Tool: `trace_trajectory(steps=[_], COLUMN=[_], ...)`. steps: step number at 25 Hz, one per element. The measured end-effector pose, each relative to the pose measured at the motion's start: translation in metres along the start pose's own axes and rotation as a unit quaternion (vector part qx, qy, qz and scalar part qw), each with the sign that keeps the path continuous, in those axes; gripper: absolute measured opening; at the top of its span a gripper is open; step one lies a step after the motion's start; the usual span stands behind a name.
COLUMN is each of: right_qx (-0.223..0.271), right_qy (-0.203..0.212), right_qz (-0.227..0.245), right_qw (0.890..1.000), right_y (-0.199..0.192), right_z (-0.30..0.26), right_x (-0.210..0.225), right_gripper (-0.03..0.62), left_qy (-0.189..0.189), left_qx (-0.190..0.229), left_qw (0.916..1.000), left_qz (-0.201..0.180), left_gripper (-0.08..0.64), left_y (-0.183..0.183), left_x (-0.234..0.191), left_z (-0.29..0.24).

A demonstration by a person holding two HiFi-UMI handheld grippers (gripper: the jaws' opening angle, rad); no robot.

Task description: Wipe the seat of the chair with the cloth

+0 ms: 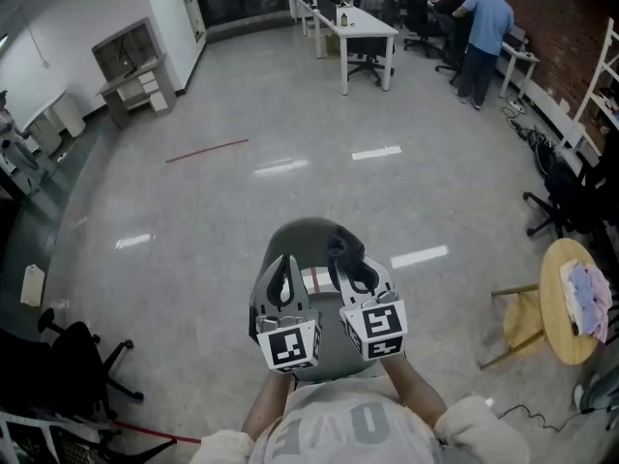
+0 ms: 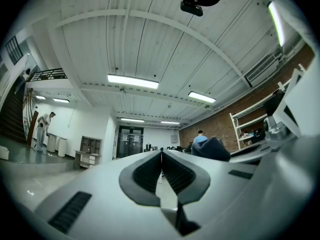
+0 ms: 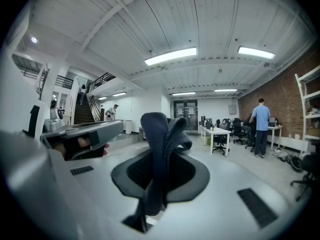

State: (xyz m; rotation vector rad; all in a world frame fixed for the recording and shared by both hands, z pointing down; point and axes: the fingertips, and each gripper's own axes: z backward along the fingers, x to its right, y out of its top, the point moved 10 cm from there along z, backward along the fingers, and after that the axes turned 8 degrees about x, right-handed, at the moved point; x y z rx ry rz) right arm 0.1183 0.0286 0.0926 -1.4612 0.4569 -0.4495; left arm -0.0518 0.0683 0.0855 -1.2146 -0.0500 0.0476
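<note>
Low centre: right gripper [image 1: 350, 264] clamped on dark cloth [image 3: 159, 134], left gripper [image 1: 286, 271] beside it, jaws together, empty; chair [image 1: 554, 303] at right edge.

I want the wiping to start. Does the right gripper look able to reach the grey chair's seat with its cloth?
Probably yes. The right gripper is shut on the dark cloth and hangs directly over the grey chair, with nothing visible between them. It points forward, so it would need tipping down.

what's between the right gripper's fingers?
A dark cloth, clamped in the right gripper; the right gripper view shows it.
</note>
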Motion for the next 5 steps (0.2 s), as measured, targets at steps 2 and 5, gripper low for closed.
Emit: trace_trajectory(steps=[2, 5], right_qx=[-0.003, -0.005], right_qy=[0.001, 0.002], right_qz=[0.003, 0.005], right_qw=[1.000, 1.000], right_y=[0.0001, -0.0007], right_z=[0.0014, 0.0037], right_x=[0.0011, 0.0027], right_gripper=[0.057, 0.057], left_qy=[0.001, 0.001], left_qx=[-0.001, -0.002], left_qw=[1.0000, 1.0000], left_qz=[-0.001, -0.003], left_gripper=[0.015, 0.015], left_y=[0.0013, 0.0020], left_x=[0.0018, 0.0051], left_z=[0.0016, 0.0044])
